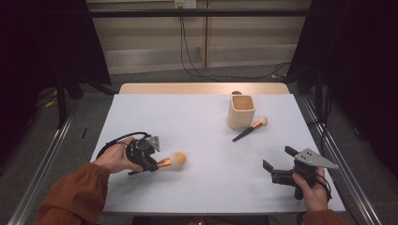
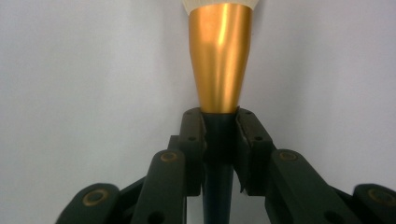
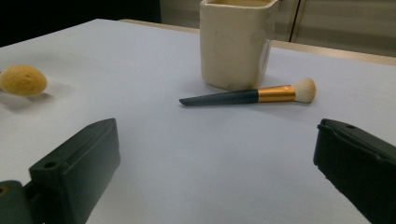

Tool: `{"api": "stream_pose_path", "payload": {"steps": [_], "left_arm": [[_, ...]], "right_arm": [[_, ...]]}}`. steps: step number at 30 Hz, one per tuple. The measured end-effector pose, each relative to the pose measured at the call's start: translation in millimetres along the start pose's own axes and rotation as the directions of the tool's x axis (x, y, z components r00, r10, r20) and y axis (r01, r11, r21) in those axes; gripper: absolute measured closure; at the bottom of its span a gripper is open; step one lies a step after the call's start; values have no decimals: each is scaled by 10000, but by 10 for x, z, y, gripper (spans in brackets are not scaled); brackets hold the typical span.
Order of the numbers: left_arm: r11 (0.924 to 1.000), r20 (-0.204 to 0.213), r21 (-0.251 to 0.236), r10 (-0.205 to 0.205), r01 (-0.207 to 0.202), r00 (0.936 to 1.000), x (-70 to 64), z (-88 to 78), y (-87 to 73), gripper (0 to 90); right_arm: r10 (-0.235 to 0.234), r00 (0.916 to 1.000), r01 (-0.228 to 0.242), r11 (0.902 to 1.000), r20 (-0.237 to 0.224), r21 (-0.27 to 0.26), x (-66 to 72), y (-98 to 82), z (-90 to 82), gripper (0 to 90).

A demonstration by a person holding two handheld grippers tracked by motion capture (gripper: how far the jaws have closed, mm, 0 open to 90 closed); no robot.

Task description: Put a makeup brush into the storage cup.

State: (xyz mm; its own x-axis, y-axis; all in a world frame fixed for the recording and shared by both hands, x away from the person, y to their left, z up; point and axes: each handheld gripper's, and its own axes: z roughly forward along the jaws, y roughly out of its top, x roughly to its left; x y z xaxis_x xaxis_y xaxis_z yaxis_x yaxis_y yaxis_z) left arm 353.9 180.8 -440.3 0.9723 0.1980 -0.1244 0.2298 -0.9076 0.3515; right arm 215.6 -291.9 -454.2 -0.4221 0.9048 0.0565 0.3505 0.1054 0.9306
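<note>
A large makeup brush (image 1: 170, 161) with a copper ferrule (image 2: 220, 56) and a pale fluffy head (image 3: 22, 80) lies low over the table at the front left. My left gripper (image 1: 151, 164) is shut on its dark handle (image 2: 218, 140), just behind the ferrule. A smaller brush (image 1: 250, 129) with a dark handle and copper band lies on the table beside a cream square cup (image 1: 241, 111); the same small brush (image 3: 252, 95) and cup (image 3: 236, 42) stand ahead of my right gripper (image 3: 215, 172). The right gripper (image 1: 278, 161) is open, held at the front right with nothing between its jaws.
The white table (image 1: 202, 140) ends at a wooden strip (image 1: 204, 88) at the back. Metal rails (image 1: 328, 145) run along both sides, dark curtains hang left and right, and cables (image 1: 187, 56) trail on the floor behind.
</note>
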Motion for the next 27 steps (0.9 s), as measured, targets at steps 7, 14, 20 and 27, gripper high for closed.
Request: {"api": "stream_pose_path", "payload": {"steps": [7, 14, 20, 27], "left_arm": [[9864, -7, -1317, -994, 984, 9951, 47, -92, -72, 747], [9410, 117, -3041, -1522, 1485, 9883, 45, -181, -111, 746], [9067, 109, -3819, -1893, 1790, 9819, 62, -212, -144, 747], [8609, 106, -4625, -2337, 2120, 9723, 41, -186, -166, 746]], "right_arm": [[0, 10000, 0, 10000, 1, -5, 1, 0, 1, 1], [3, 10000, -3, 10000, 0, -9, 1, 1, 2, 2], [7, 10000, -7, 10000, -3, -15, 1, 1, 1, 2], [7, 10000, -7, 10000, -6, -15, 1, 1, 2, 2]]}}
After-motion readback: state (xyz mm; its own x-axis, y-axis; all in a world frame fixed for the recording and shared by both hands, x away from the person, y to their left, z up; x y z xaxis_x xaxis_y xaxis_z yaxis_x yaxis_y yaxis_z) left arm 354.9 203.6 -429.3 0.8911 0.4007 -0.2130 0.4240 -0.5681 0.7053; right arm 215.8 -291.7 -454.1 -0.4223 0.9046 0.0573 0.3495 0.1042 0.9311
